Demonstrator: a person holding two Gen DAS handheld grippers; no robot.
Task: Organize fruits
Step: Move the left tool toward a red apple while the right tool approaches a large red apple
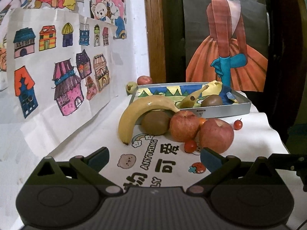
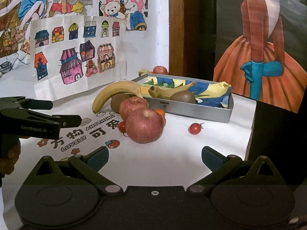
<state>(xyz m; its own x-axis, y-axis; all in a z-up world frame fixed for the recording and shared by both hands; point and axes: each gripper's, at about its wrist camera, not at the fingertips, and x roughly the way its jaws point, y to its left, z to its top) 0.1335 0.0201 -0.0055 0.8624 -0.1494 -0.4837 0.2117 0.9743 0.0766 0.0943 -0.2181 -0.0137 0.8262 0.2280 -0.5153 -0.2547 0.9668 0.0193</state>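
Note:
A grey tray (image 1: pixel 226 112) (image 2: pixel 199 113) at the back holds a small banana (image 1: pixel 191 97) (image 2: pixel 168 92) and a kiwi (image 1: pixel 212 101) (image 2: pixel 182 96). In front of it lie a big banana (image 1: pixel 134 113) (image 2: pixel 113 93) arched over a kiwi (image 1: pixel 154 122) (image 2: pixel 117 100), two red apples (image 1: pixel 216 135) (image 2: pixel 144 126) (image 1: pixel 184 125) (image 2: pixel 133 104), an orange fruit (image 2: pixel 160 112) and cherry tomatoes (image 1: pixel 190 146) (image 2: pixel 195 128) (image 1: pixel 238 124). My left gripper (image 1: pixel 155 159) is open short of the pile. My right gripper (image 2: pixel 155 158) is open over bare cloth, nothing between its fingers.
An apple (image 1: pixel 144 80) (image 2: pixel 160 70) and a pale fruit (image 1: pixel 131 87) (image 2: pixel 144 71) sit behind the tray by the wall. Drawings lean on the wall at left. The white cloth (image 2: pixel 172 153) drops off at the right edge. The left gripper's body (image 2: pixel 38 118) shows at the right view's left.

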